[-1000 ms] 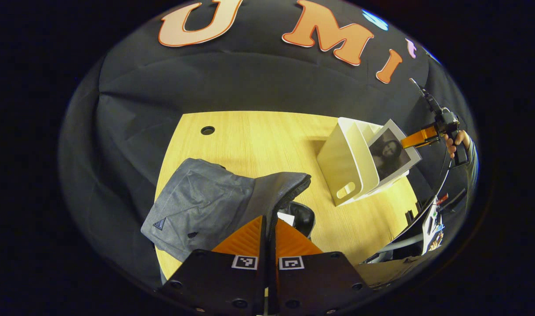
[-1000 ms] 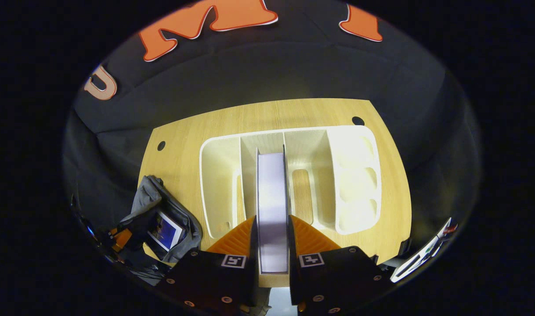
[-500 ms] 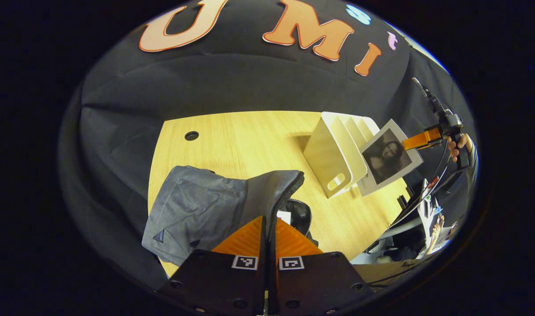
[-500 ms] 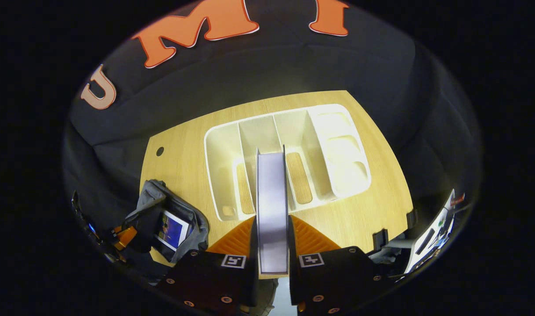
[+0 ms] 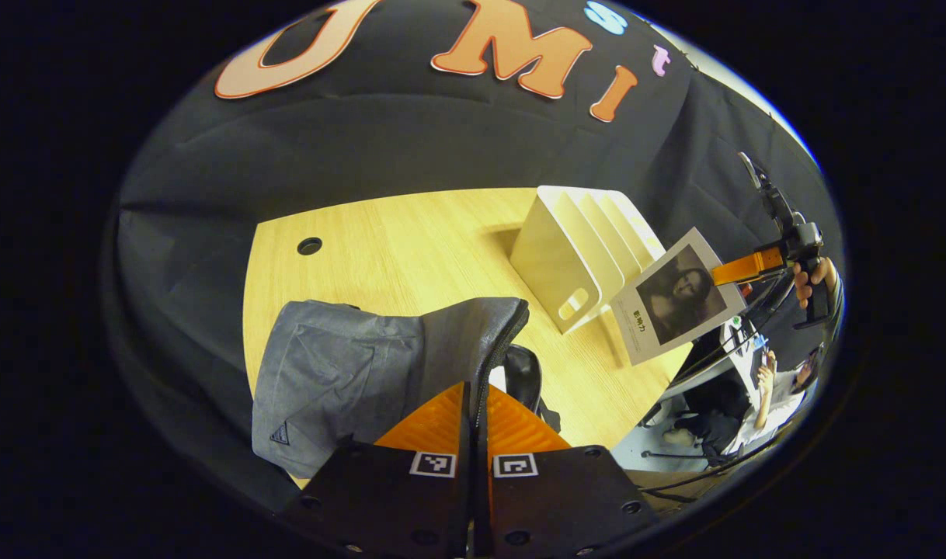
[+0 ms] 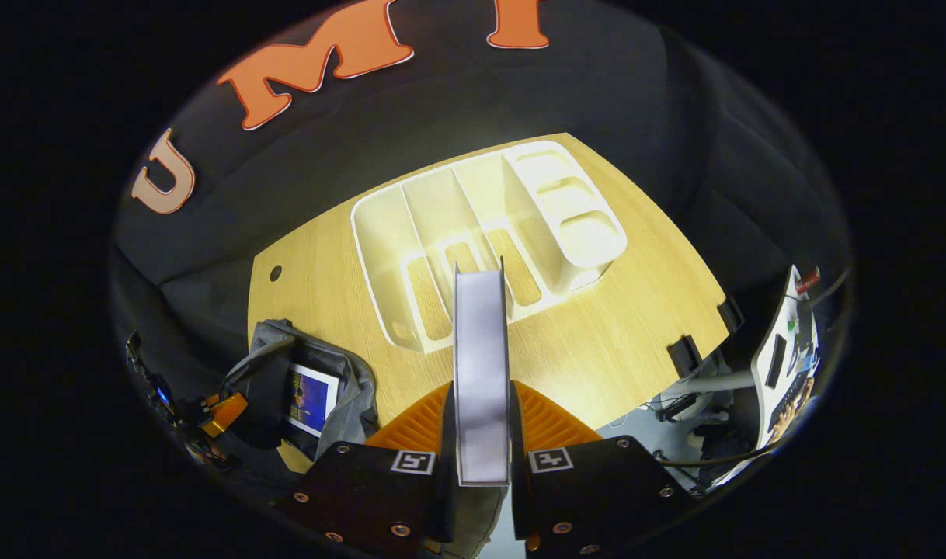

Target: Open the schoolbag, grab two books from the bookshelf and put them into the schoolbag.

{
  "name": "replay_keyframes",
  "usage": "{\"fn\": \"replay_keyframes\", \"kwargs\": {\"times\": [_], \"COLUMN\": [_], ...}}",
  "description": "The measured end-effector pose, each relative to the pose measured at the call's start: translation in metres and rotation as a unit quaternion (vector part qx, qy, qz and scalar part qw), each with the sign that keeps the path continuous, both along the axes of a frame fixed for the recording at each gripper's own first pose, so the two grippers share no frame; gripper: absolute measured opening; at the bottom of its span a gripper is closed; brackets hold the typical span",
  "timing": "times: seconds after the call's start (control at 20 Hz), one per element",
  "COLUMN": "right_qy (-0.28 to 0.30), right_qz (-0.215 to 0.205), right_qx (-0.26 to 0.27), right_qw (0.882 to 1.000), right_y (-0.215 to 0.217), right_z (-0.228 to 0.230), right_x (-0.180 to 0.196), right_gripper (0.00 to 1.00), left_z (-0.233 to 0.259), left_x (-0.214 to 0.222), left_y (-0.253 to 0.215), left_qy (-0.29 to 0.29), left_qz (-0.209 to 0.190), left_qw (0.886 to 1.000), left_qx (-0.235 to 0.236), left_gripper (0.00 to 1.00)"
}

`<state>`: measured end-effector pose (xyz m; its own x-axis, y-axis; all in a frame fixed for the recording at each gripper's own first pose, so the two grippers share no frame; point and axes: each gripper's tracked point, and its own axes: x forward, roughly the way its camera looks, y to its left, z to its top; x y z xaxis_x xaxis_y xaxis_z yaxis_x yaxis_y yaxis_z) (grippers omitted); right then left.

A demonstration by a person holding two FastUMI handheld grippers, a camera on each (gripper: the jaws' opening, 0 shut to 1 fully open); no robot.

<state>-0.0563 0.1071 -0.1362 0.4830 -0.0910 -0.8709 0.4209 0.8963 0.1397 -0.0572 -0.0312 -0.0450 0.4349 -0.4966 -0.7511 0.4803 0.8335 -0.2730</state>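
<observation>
Right gripper view: right gripper (image 6: 482, 423) clamps a pale book (image 6: 481, 365); grey schoolbag (image 6: 329, 388) at 8 o'clock on the wooden counter (image 6: 597, 341); left gripper (image 5: 473, 411) pinches its zipper edge.

We count two books: one (image 6: 481, 365) edge-on between the near tongs, one (image 6: 311, 400) inside the bag. We count one grey schoolbag (image 5: 349, 380), one white bookshelf (image 6: 481, 233) with four compartments, one counter (image 6: 597, 349) and two pairs of tongs (image 5: 473, 404) (image 6: 481, 407).
</observation>
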Motion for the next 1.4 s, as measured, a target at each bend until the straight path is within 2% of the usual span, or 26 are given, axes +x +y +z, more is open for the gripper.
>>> {"fn": "replay_keyframes", "kwargs": {"times": [0.3,0.5,0.65,0.8,1.05,1.25,1.4], "right_qy": [-0.030,-0.045,-0.069,-0.097,-0.110,-0.133,-0.150], "right_qz": [-0.043,-0.059,-0.076,-0.071,-0.075,-0.073,-0.068], "right_qx": [0.035,0.057,0.099,0.135,0.154,0.199,0.251], "right_qw": [0.998,0.996,0.990,0.984,0.979,0.968,0.954], "right_y": [0.035,0.054,0.068,0.081,0.086,0.100,0.120], "right_z": [-0.005,-0.009,-0.007,0.001,-0.004,0.000,0.002], "right_x": [-0.026,-0.035,-0.033,-0.028,-0.035,-0.043,-0.039], "right_gripper": [0.29,0.29,0.29,0.29,0.28,0.28,0.27], "left_z": [-0.001,0.000,-0.002,0.000,0.001,0.003,0.001], "left_x": [0.001,0.008,0.008,0.010,0.014,0.016,0.014], "left_y": [0.005,0.006,0.009,0.010,0.012,0.015,0.015], "left_qy": [-0.006,-0.003,-0.002,-0.002,-0.004,-0.008,-0.007], "left_qz": [-0.045,-0.053,-0.055,-0.054,-0.052,-0.052,-0.049], "left_qw": [0.999,0.999,0.998,0.999,0.999,0.999,0.999], "left_qx": [-0.004,-0.009,-0.008,-0.008,-0.004,0.000,0.001], "left_gripper": [0.04,0.04,0.04,0.04,0.04,0.04,0.04]}}
